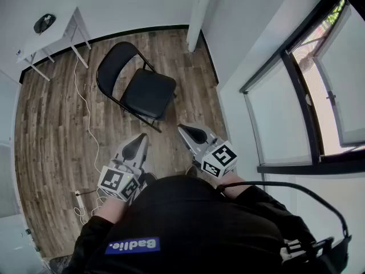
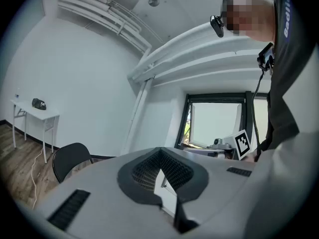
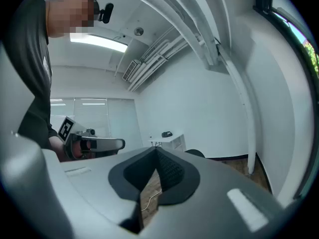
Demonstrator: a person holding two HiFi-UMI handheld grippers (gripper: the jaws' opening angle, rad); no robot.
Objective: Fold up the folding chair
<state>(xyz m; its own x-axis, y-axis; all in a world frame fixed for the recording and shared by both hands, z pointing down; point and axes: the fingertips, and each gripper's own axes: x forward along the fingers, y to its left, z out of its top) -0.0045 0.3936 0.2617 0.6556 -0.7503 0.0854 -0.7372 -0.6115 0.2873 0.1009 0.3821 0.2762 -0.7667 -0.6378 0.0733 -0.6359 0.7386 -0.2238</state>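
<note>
The black folding chair [image 1: 141,89] stands unfolded on the wooden floor, seat towards me and rounded backrest on the far side. Both grippers are held level in front of my body, short of the chair and not touching it. My left gripper [image 1: 138,142] is shut and empty, its tip nearest the chair's front legs. Just right of it, my right gripper [image 1: 189,131] is shut too, with nothing in it. In the left gripper view the jaws [image 2: 159,154] meet, and the chair's backrest [image 2: 70,158] shows at lower left. The right gripper view shows its jaws [image 3: 155,154] together.
A white table [image 1: 50,37] bearing a dark object [image 1: 44,23] stands at the far left wall. A white cable [image 1: 86,114] runs over the floor to a power strip [image 1: 80,199]. A white column [image 1: 197,15] rises behind the chair; a window [image 1: 311,90] lines the right wall.
</note>
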